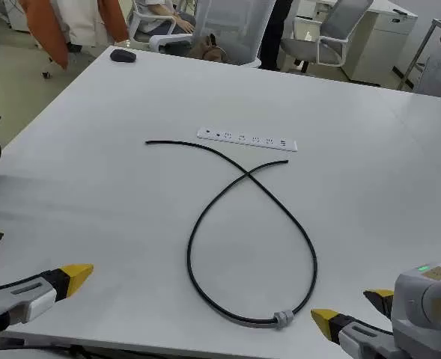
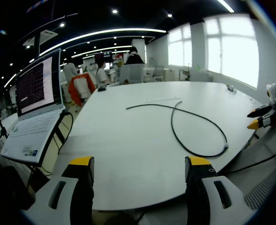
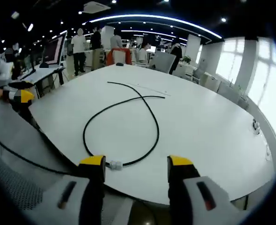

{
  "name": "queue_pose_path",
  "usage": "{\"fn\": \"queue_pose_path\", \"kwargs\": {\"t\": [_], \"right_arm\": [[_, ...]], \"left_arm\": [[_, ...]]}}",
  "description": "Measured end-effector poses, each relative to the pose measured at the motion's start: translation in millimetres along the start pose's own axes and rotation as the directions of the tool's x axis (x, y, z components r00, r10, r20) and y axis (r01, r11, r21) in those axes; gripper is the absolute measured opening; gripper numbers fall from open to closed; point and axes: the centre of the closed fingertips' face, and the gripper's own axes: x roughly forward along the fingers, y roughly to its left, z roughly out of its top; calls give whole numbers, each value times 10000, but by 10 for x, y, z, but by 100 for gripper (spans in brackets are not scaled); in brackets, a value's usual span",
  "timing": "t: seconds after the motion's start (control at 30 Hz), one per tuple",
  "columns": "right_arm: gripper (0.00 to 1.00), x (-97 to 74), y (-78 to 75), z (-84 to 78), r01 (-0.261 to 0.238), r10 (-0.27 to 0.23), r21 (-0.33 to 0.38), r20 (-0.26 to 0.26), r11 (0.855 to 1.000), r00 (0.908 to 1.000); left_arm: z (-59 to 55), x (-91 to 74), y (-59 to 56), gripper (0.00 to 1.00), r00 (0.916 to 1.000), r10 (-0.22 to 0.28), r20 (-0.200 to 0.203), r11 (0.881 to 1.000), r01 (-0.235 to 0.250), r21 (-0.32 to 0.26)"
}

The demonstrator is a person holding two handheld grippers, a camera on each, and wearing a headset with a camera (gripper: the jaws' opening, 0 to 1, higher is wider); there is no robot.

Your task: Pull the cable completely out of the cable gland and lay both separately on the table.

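1. Cable (image 1: 248,173) lies on the white table (image 1: 93,164) in one big loop that crosses itself, with both ends near the power strip (image 1: 247,140).
2. The grey cable gland (image 1: 282,319) sits threaded on the near bend of the loop, close to the table's edge.
3. The left gripper (image 1: 33,256) hovers at the near left edge, well apart from the cable. Its jaws are spread wide and hold nothing.
4. The right gripper (image 1: 351,307) hovers near the gland without touching it. Its jaws are also spread and empty.
5. A dark mouse (image 1: 123,55) rests at the far edge.
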Motion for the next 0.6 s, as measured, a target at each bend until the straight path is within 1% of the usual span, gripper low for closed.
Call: {"fn": "queue_pose_path", "kwargs": {"t": [0.1, 0.17, 0.2, 0.23, 0.27, 0.3, 0.33, 0.4, 0.6], "right_arm": [[53, -1, 0, 4, -4, 4, 52, 40, 10000, 10000], [52, 0, 1, 1, -11, 11, 14, 14, 10000, 10000], [52, 2, 4, -3, -30, 30, 3, -8, 10000, 10000], [53, 2, 11, -5, -70, 70, 17, -13, 10000, 10000], [53, 2, 14, 1, -106, 105, 55, 27, 9999, 9999], [54, 3, 16, 4, -137, 137, 92, 56, 9999, 9999], [54, 4, 20, 1, -154, 154, 96, 39, 9998, 9999], [54, 6, 22, -16, -159, 159, 33, -66, 9999, 9999], [53, 5, 27, -30, -195, 195, 27, -125, 9998, 9997]], "left_arm": [[-5, -4, 11, 77, 10000, 56, -21, 10000, -56, 0], [-6, -2, -1, 77, 10000, -18, -23, 10000, 18, -20], [-21, 4, -23, 78, 9998, -151, -123, 9999, 152, 58], [-69, 23, -59, 81, 9986, -337, -413, 9992, 346, 223], [-89, 35, -61, 84, 9981, -323, -529, 9991, 337, 250], [-91, 34, -72, 84, 9978, -386, -535, 9989, 399, 242], [-87, 32, -82, 81, 9977, -454, -509, 9987, 465, 218], [-79, 25, -90, 78, 9977, -511, -453, 9985, 519, 156], [-92, 17, -84, 76, 9975, -470, -523, 9988, 477, 115]]}}
